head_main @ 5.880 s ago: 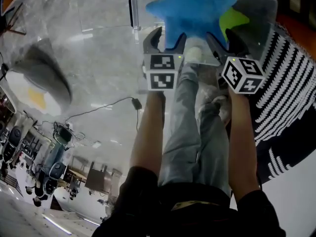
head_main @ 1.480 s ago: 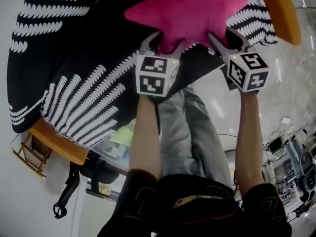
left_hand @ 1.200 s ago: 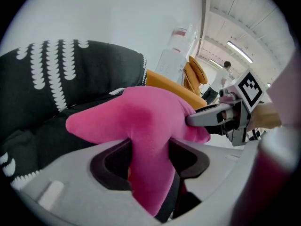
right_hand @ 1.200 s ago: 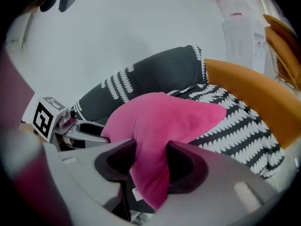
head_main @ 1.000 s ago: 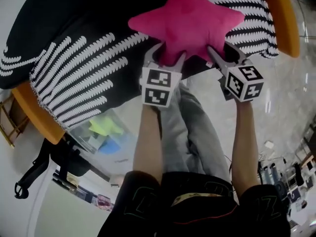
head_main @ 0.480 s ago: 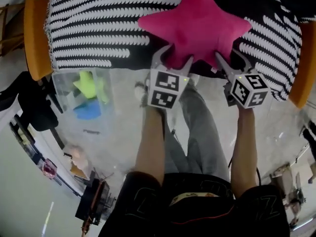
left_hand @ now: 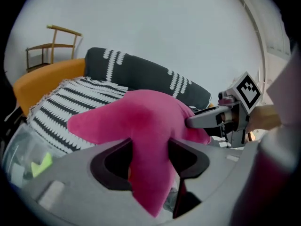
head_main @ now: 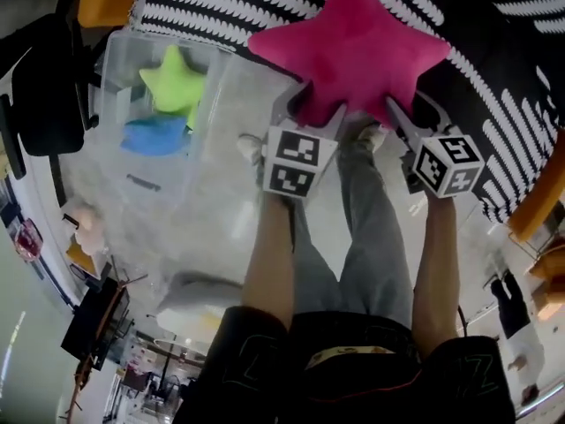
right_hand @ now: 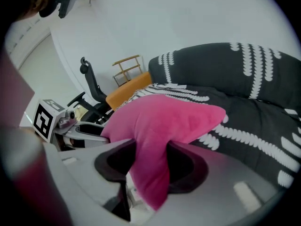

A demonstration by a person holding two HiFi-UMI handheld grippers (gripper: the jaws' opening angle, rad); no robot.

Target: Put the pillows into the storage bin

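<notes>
Carrying is judged the step in hand — the pink star pillow [head_main: 353, 47], pinched by left tool [head_main: 309, 106] and right tool [head_main: 415, 106], is held right of the storage bin [head_main: 177, 193], so a leftward swing is needed.

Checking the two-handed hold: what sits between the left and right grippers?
The pink star pillow: in the head view the left gripper and right gripper each clamp one lower arm, and its body spans the gap between them.
</notes>
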